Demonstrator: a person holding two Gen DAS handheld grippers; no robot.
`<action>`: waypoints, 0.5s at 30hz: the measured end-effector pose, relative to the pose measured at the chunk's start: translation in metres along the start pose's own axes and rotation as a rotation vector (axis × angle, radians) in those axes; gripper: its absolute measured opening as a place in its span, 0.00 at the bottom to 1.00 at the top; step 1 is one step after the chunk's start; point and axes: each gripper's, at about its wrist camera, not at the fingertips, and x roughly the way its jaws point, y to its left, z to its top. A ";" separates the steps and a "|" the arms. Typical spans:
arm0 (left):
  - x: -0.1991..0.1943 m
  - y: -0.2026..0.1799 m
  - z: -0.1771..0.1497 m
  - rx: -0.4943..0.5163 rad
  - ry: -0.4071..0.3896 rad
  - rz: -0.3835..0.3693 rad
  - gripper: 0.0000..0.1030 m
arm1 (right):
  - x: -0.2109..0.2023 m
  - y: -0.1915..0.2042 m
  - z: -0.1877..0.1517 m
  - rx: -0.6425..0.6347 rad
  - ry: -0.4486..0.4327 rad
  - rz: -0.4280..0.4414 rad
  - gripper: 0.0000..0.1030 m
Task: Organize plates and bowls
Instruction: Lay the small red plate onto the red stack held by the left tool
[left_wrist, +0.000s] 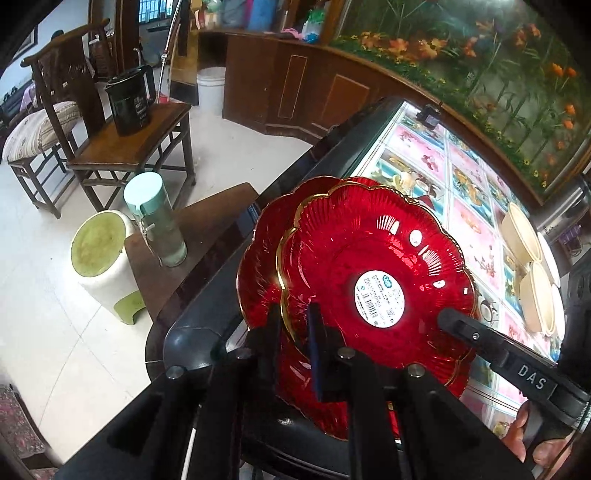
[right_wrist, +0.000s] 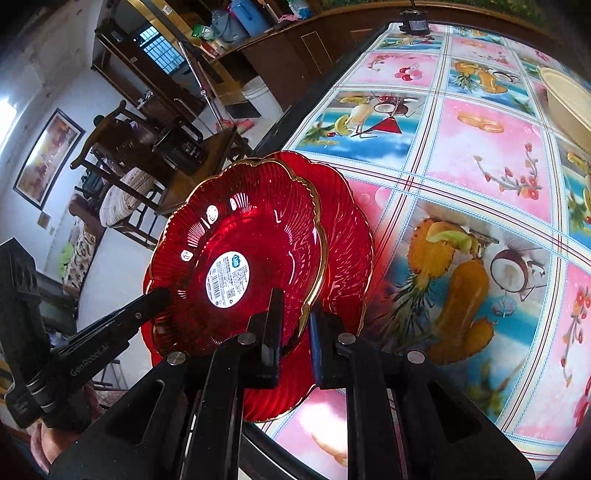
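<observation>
Two red fluted glass plates with gold rims lie offset, one over the other, at the near left corner of the table (left_wrist: 469, 206). The upper plate (left_wrist: 369, 258) (right_wrist: 236, 258) carries a round white label. My left gripper (left_wrist: 293, 317) is shut on its near left rim and also shows as a black finger (right_wrist: 155, 297). My right gripper (right_wrist: 295, 310) is shut on the opposite rim, and its finger (left_wrist: 448, 319) comes in from the right. The lower plate (left_wrist: 255, 273) (right_wrist: 347, 229) rests on the table's black edge. Whether the two plates touch I cannot tell. Two cream bowls (left_wrist: 532, 266) stand at the far right.
A fruit-print cloth (right_wrist: 461, 147) covers the table, with a small black device (left_wrist: 428, 114) at its far end. Left of the table are a dark stool with a green-capped bottle (left_wrist: 159, 221), a white and green stool (left_wrist: 99, 254) and wooden chairs, one bearing a black kettle (left_wrist: 131, 99).
</observation>
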 end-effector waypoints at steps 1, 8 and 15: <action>0.000 0.000 0.001 -0.001 0.000 0.004 0.13 | 0.000 0.000 0.001 0.009 0.008 0.003 0.13; -0.006 0.000 0.003 0.015 -0.025 0.064 0.15 | -0.002 0.002 0.004 -0.004 0.015 -0.027 0.18; -0.030 -0.011 0.000 0.062 -0.148 0.200 0.33 | -0.033 -0.005 0.007 -0.020 -0.088 -0.027 0.19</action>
